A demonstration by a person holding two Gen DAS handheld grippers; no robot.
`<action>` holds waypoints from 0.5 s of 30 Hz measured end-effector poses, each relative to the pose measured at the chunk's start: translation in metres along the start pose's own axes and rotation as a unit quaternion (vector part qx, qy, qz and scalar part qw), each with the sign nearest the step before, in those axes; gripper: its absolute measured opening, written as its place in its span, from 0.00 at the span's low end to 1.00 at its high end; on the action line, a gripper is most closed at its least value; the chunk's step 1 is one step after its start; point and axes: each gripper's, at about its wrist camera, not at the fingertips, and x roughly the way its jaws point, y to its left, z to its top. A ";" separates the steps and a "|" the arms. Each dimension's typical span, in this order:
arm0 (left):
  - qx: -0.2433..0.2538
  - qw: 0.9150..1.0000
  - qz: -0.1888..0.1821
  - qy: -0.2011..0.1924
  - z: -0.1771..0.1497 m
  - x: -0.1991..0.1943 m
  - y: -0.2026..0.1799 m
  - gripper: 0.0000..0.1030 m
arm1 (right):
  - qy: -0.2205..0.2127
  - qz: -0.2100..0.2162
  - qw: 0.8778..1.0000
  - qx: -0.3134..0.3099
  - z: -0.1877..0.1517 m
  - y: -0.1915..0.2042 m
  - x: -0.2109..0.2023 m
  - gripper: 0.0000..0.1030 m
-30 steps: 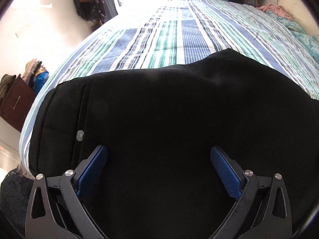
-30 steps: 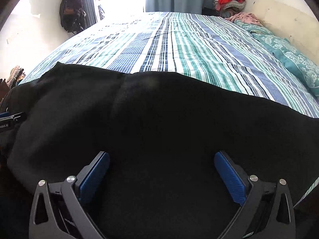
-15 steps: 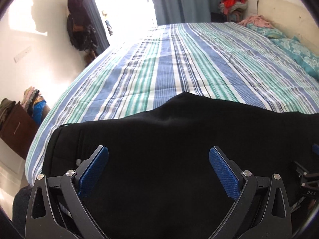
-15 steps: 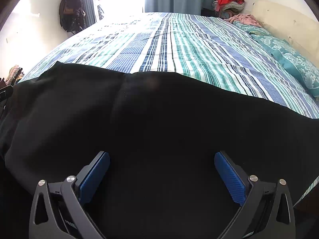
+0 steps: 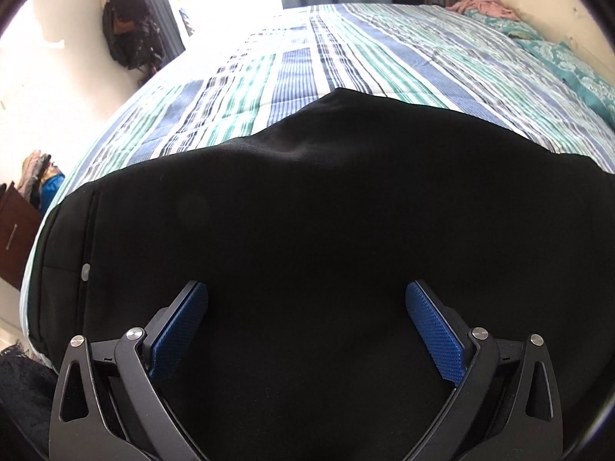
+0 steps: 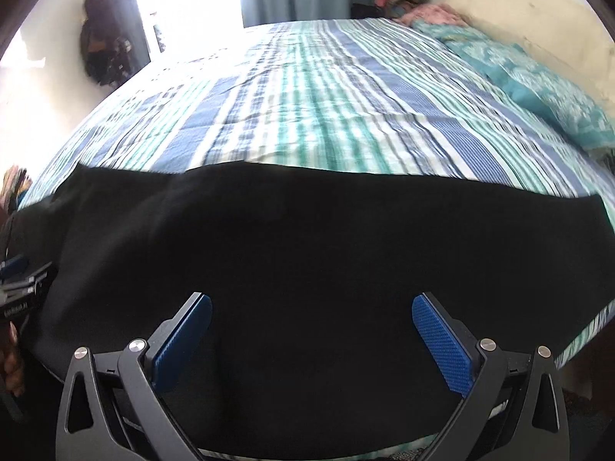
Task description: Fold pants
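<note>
Black pants point(image 5: 307, 211) lie spread flat along the near edge of a striped bed point(image 5: 307, 69). Their waist end, with a small pale button point(image 5: 86, 269), is at the left in the left wrist view. My left gripper point(image 5: 306, 303) hovers over the cloth, open, with nothing between its blue pads. In the right wrist view the pants point(image 6: 307, 238) stretch across the whole width. My right gripper point(image 6: 312, 315) is open above them. The left gripper point(image 6: 19, 280) shows at that view's left edge, with a hand below it.
A teal pillow point(image 6: 538, 88) and pink clothes point(image 6: 434, 13) lie at the bed's far right by the headboard. A dark bag point(image 5: 127, 30) hangs on the left wall. A brown cabinet point(image 5: 15, 234) with piled clothes stands left of the bed.
The left gripper dropped back low over the waist end after lifting half a second ago. The right gripper pulled back and tilted, so more bed shows beyond the pants.
</note>
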 end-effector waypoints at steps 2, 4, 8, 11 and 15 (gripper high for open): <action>0.000 1.000 0.000 0.001 0.000 -0.001 0.000 0.99 | 0.000 -0.013 0.998 0.058 0.008 -0.042 0.001 1.00; 0.000 1.000 0.000 0.001 0.000 -0.001 -0.001 0.99 | -0.003 -0.043 0.994 0.101 0.015 -0.084 0.003 1.00; -0.002 1.000 0.002 0.002 0.000 -0.001 -0.001 0.99 | -0.009 -0.065 0.987 0.147 0.020 -0.139 0.008 1.00; -0.003 1.000 0.003 0.001 0.000 -0.001 -0.002 0.99 | -0.014 -0.082 0.989 0.124 0.019 -0.132 0.010 1.00; -0.001 1.000 0.001 0.002 0.002 0.001 -0.001 0.99 | -0.028 -0.108 0.987 0.116 0.014 -0.123 0.013 1.00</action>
